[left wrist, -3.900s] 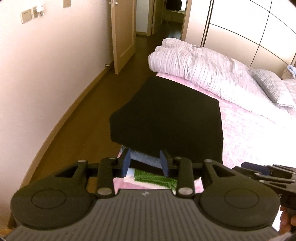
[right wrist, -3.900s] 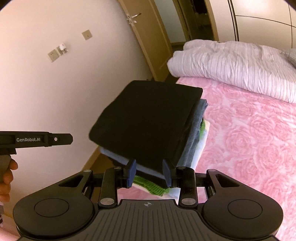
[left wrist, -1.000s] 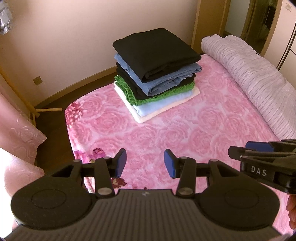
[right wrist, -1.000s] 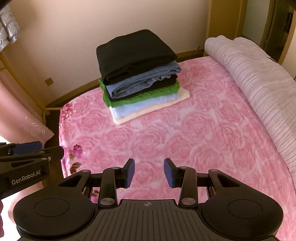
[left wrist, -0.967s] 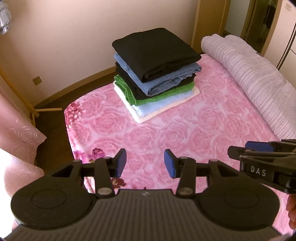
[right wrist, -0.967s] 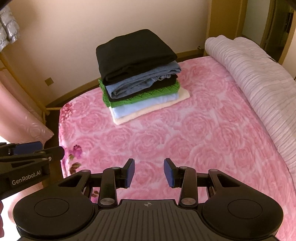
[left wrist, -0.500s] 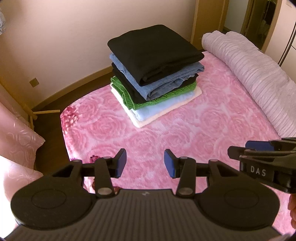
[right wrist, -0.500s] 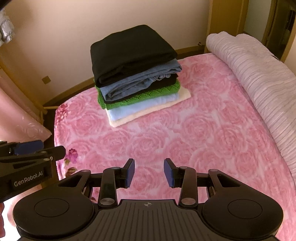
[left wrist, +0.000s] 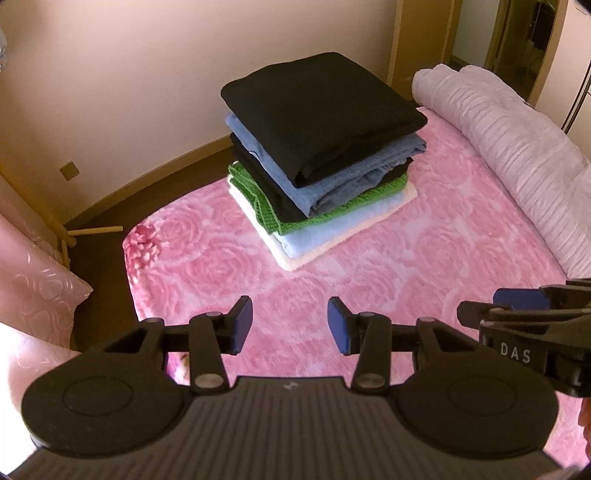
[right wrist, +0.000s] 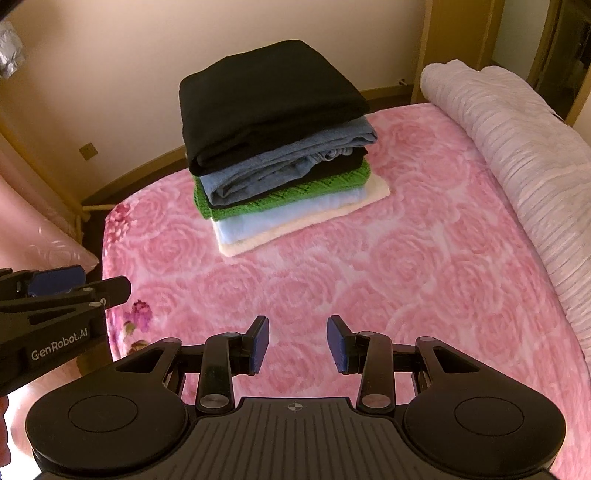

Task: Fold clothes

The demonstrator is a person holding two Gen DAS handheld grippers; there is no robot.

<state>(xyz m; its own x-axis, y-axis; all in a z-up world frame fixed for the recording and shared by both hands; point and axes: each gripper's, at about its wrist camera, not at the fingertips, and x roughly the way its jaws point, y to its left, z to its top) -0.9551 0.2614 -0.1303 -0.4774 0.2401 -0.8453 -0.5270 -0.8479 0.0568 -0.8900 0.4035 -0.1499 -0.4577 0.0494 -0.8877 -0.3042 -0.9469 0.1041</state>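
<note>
A stack of folded clothes (left wrist: 325, 162) sits on the far corner of the pink rose-patterned bed (left wrist: 406, 266). A black garment (left wrist: 321, 99) lies on top, over blue, black, green, light blue and cream layers. The stack also shows in the right wrist view (right wrist: 280, 147). My left gripper (left wrist: 290, 325) is open and empty, above the bed well short of the stack. My right gripper (right wrist: 297, 343) is open and empty, level with the left. Each gripper shows at the edge of the other's view, the right one (left wrist: 517, 299) and the left one (right wrist: 55, 280).
A rolled striped lilac duvet (left wrist: 509, 155) lies along the bed's right side. Pink pillows (left wrist: 33, 288) sit at the left. Beyond the bed's far edge are dark floor, a beige wall (left wrist: 147, 74) and a wooden doorway (left wrist: 472, 33).
Both grippers have moved closer to the stack, which looks larger and nearer than a second ago. Several seconds ago both were at the stack's black top garment; now they stand back, open.
</note>
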